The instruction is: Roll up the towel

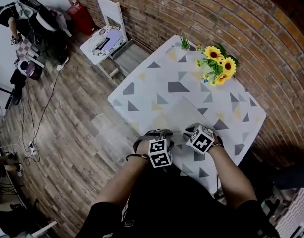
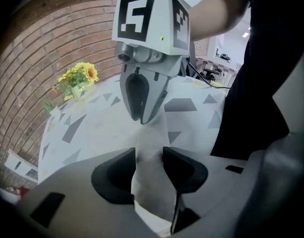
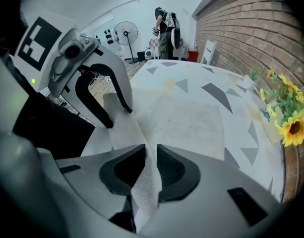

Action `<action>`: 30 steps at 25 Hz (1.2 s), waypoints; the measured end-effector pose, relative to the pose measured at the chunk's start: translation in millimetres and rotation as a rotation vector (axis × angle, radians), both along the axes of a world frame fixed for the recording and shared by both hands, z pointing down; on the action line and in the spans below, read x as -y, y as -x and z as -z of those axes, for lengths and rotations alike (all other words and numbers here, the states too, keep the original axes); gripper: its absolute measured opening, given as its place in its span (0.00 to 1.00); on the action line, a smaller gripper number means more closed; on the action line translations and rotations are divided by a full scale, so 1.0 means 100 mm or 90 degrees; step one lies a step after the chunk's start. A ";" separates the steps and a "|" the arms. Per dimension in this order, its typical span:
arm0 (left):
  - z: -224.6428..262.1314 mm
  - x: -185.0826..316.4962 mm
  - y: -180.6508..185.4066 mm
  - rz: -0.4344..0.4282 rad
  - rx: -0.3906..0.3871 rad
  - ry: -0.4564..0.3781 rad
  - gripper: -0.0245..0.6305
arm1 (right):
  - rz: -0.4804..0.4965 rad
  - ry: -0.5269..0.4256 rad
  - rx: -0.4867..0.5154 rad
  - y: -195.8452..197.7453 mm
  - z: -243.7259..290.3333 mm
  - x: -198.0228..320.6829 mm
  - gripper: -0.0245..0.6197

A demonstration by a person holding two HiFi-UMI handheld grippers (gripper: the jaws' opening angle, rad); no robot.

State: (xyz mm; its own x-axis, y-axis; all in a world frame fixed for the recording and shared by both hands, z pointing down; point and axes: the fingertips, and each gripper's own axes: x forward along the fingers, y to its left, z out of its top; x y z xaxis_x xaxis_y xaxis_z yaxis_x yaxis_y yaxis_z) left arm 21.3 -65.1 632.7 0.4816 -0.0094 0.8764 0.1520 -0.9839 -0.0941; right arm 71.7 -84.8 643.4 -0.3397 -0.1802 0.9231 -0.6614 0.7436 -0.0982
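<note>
Left hand-held gripper pinches the towel at the near edge of the worktop; in the left gripper view a raised fold of the pale grey cloth fills the gap between its dark pads, touching both. The right hand-held gripper stands just beside it along the same near edge; its pads sit closer together, with a thin ridge of the towel squeezed between them. Each hand-held gripper points steeply down, its marker cube uppermost, and each shows in the other's camera: the right one hangs over the cloth ahead of the left jaws, and the left one rests on the towel's lifted edge in the right gripper view.

The towel lies mostly flat and spread from the near edge towards the middle of the worktop, which has a cover printed with grey and yellow triangles; only the strip under the jaws is gathered up. A bunch of sunflowers stands at the far edge by the brick wall, well apart from the towel; a small green plant sits at the far left corner. Beyond that corner a white chair stands on the wooden floor; a person stands at the far end of the room, near a pedestal fan.
</note>
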 end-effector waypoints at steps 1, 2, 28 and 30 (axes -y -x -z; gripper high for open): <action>-0.03 0.02 -0.01 -0.002 0.002 -0.003 0.31 | -0.005 -0.005 -0.002 -0.01 0.01 0.03 0.18; -0.05 0.05 -0.01 -0.001 0.004 -0.004 0.31 | -0.007 -0.012 -0.002 -0.01 0.04 0.04 0.18; 0.01 0.16 -0.05 -0.005 0.005 -0.011 0.36 | 0.079 -0.048 -0.042 0.07 0.09 0.04 0.27; -0.01 0.22 -0.05 0.001 0.006 -0.018 0.36 | 0.072 -0.047 -0.045 0.05 0.09 0.08 0.27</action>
State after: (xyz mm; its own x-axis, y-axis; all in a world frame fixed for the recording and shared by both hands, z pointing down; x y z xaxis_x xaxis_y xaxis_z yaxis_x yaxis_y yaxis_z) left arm 26.5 -86.8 633.5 0.4733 -0.0356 0.8802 0.1516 -0.9810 -0.1212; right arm 66.6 -93.3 634.6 -0.2968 -0.2130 0.9309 -0.5763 0.8173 0.0032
